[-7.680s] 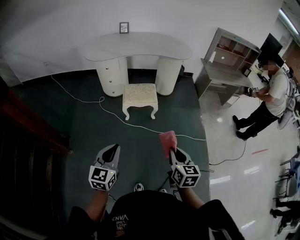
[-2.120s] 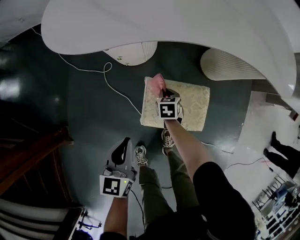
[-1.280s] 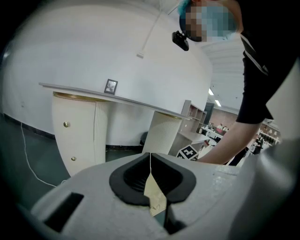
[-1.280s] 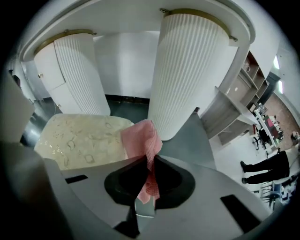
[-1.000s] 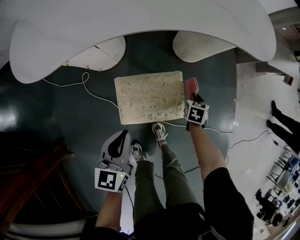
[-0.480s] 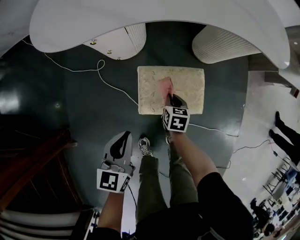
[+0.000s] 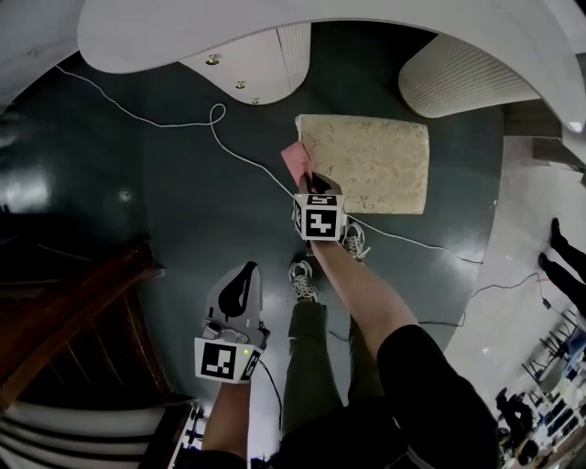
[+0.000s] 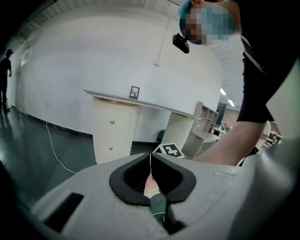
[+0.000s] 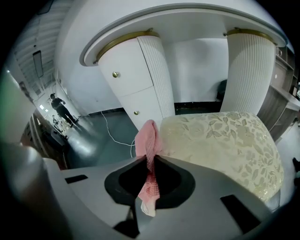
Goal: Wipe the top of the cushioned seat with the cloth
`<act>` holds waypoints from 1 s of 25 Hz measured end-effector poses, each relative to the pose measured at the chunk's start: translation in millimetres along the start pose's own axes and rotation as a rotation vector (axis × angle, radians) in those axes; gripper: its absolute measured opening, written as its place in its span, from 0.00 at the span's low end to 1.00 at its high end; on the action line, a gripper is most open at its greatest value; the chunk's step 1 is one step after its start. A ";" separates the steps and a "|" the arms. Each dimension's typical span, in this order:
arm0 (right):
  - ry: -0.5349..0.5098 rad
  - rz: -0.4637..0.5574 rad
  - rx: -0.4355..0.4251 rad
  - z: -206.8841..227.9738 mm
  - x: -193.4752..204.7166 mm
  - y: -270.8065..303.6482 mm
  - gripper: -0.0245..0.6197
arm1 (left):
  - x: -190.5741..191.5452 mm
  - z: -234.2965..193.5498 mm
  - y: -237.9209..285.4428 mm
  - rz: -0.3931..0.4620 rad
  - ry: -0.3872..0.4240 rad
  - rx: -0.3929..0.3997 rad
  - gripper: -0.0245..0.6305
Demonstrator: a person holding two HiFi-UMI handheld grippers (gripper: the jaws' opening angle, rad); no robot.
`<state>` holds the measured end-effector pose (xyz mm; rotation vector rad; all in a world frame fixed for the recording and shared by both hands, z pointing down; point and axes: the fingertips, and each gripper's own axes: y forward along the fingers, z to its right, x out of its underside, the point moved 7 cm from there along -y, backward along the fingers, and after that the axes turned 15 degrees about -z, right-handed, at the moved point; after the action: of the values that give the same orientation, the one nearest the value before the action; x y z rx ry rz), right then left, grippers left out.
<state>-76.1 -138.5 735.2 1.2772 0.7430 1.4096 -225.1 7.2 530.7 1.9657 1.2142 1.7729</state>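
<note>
The cushioned seat, cream with a leaf pattern, stands on the dark floor under a white table. My right gripper is shut on the pink cloth, which hangs at the seat's left edge near the front left corner. In the right gripper view the cloth sticks up from the shut jaws of the right gripper, beside the left end of the seat. My left gripper is held low by my left leg, far from the seat. In its own view the left gripper is shut with nothing in it.
The white dressing table overhangs the seat, with ribbed pedestals close behind it. A white cable runs over the floor past the seat's left and front. Dark wooden furniture stands left. My shoes are before the seat.
Over the last second my right gripper has swept the cloth leftward, from the seat's right edge across its top to its left edge. The left gripper has stayed low and shut.
</note>
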 end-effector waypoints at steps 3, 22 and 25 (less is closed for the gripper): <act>-0.017 -0.015 0.028 3.1 0.1 4.7 0.09 | 0.6 -2.3 -1.3 0.005 -0.004 0.000 0.07; 0.169 -0.017 0.218 196.1 42.1 -54.8 0.09 | -28.3 66.5 63.3 -0.022 0.079 0.119 0.07; 0.194 -0.010 0.253 233.7 47.3 -68.1 0.09 | -36.7 87.7 81.5 -0.029 0.097 0.151 0.07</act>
<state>171.2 -120.9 742.6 1.3370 1.0860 1.4803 -109.0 -39.2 536.5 1.9498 1.4397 1.8310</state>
